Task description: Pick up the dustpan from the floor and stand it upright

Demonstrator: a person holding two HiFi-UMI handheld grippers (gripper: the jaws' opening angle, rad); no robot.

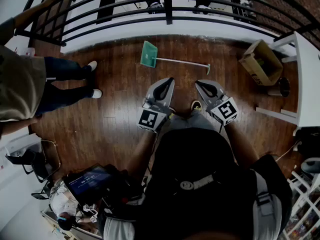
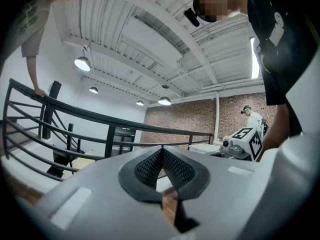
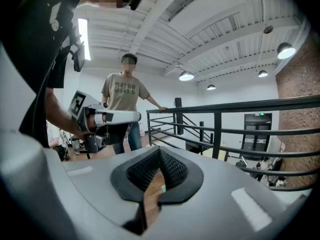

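Observation:
The dustpan lies flat on the wooden floor in the head view: a green pan [image 1: 148, 54] with a long thin handle [image 1: 182, 61] running right to a green end. My left gripper [image 1: 169, 80] and right gripper [image 1: 199, 83] hang side by side in front of my body, short of the handle and well above the floor. Neither touches the dustpan. In the left gripper view the left gripper [image 2: 161, 149] has its ribbed pads meeting at the tip with nothing between them. The right gripper [image 3: 159, 150] looks the same in its own view, shut and empty.
A black curved railing [image 1: 170, 6] runs along the far edge of the floor. A person [image 1: 60, 81] stands at the left, hand on the rail. An open cardboard box [image 1: 260, 61] and a white table [image 1: 306, 79] stand at the right. A chair [image 1: 35, 159] and a tablet [image 1: 87, 180] are at the lower left.

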